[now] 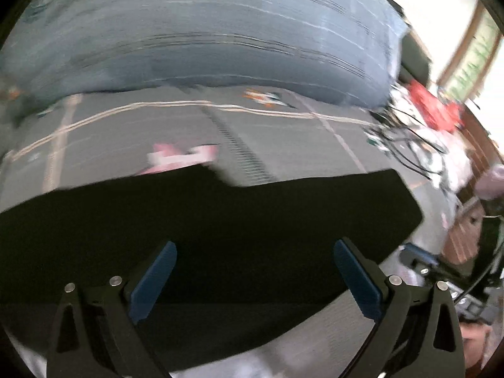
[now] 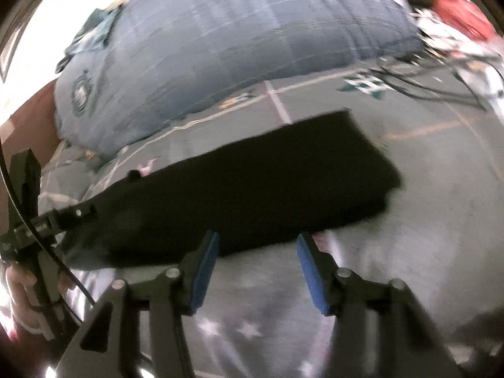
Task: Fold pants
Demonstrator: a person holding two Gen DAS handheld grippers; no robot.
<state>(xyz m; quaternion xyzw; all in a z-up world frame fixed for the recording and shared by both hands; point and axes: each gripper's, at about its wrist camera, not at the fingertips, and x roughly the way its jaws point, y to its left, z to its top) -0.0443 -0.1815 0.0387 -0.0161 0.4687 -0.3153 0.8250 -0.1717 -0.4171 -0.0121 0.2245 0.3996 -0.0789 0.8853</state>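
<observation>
Motion blur smears both views. My left tool (image 1: 255,278) is spread wide low in the frame, over the black pants (image 1: 204,220), a flat dark slab, probably folded. My right tool (image 2: 256,271) gapes empty at their near edge (image 2: 239,189). Beyond, grey printed bedsheet (image 2: 441,189), then a plaid blue pillow (image 2: 236,41).

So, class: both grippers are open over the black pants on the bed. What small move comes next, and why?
Probably lower the right gripper onto the near edge of the pants and close. The pants lie as a long flat strip, neither gripper holds cloth, and the left gripper is also open.
</observation>
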